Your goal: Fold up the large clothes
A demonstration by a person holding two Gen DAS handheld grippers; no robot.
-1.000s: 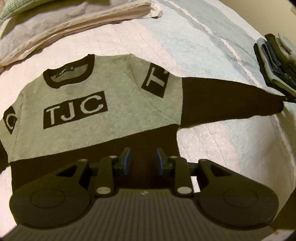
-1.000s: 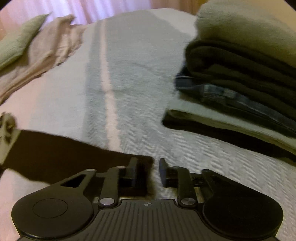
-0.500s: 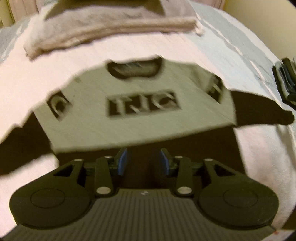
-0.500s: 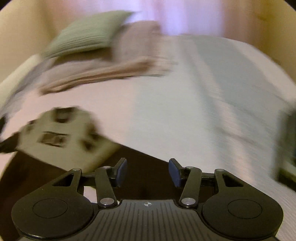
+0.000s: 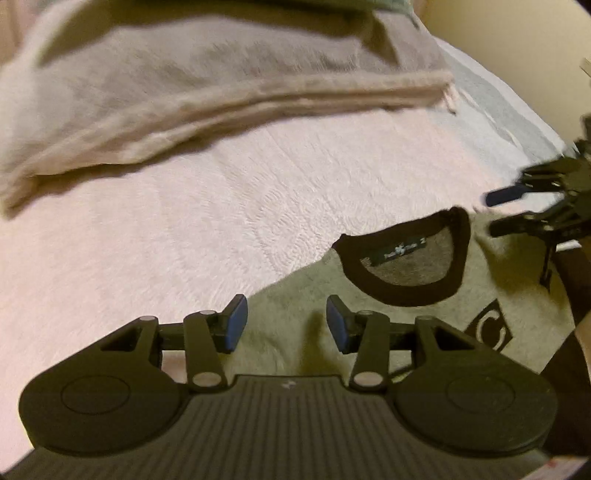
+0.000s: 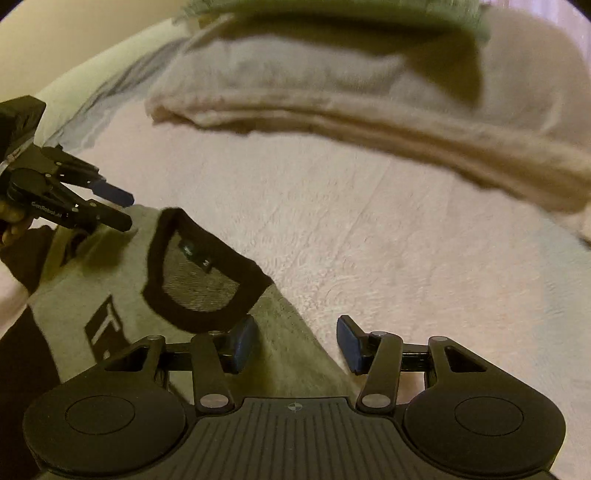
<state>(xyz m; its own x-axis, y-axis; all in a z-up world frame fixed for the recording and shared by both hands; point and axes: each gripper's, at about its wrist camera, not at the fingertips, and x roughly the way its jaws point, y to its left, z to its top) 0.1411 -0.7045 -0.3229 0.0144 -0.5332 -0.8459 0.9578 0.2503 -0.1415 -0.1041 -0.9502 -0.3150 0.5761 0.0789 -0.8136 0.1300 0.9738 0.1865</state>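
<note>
A grey sweater (image 5: pixel 480 280) with a black collar (image 5: pixel 402 295) lies flat on the bed, front up, with black lettered patches on its sleeves. My left gripper (image 5: pixel 284 325) is open and hovers over the grey shoulder just left of the collar, with nothing between its blue pads. The right gripper (image 5: pixel 493 216) shows at the right edge, open, above the other shoulder. In the right wrist view the sweater (image 6: pixel 74 295) and its collar (image 6: pixel 199 321) lie lower left. My right gripper (image 6: pixel 295 343) stands open over the shoulder edge. The left gripper (image 6: pixel 129 211) is open at the far left.
A folded beige blanket (image 5: pixel 221 74) lies across the head of the bed, with a green pillow (image 6: pixel 332 11) on top of it. A pink quilted bedspread (image 5: pixel 147 221) stretches between the blanket and the sweater. A hand (image 6: pixel 14 218) holds the left gripper.
Both grippers have swung from the sweater's hem and black sleeve end up to its shoulders beside the collar. Their jaws stand wider apart than a second ago.
</note>
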